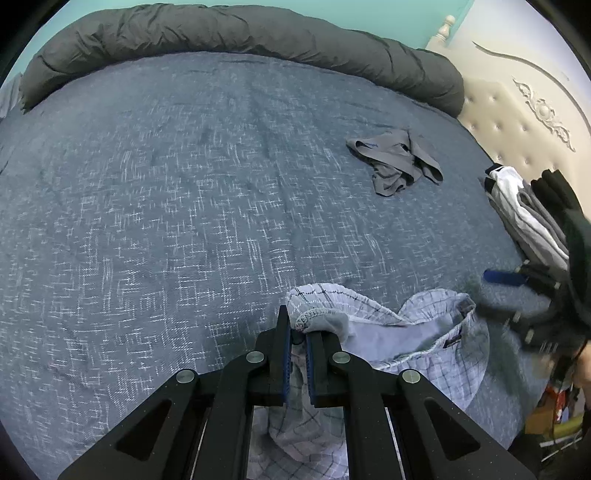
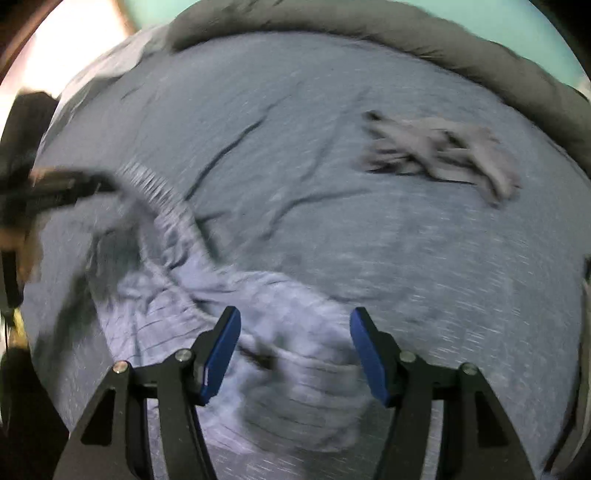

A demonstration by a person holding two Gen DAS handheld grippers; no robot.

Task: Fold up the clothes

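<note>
My left tool (image 1: 299, 332) is pinched shut on the elastic waistband of the pale lilac checked cotton shorts (image 1: 424, 332), its blue pads (image 1: 286, 365) pressed together with a fold of fabric caught between them; the rest of the shorts trails down under the tool and spreads to the right over the blue-grey woven bedspread (image 1: 184, 203); my right tool (image 2: 295, 325) stands with its jaws wide apart, gripping nothing, the blue pads (image 2: 221, 354) hovering over the crumpled checked cloth, which shows between them without touching either pad; that view is badly blurred, so the finer folds cannot be made out; seen from my left wrist, the right tool (image 1: 506, 277) is a dark smear near the shorts' far edge; a crumpled grey garment (image 1: 397, 162) lies by itself further up the bed, well apart from the shorts; a rolled dark grey quilt (image 1: 240, 33) runs along the far edge of the bed; a stack of white, grey and black folded clothes (image 1: 524, 206) sits at the right edge, beside the cream tufted headboard (image 1: 517, 122).
</note>
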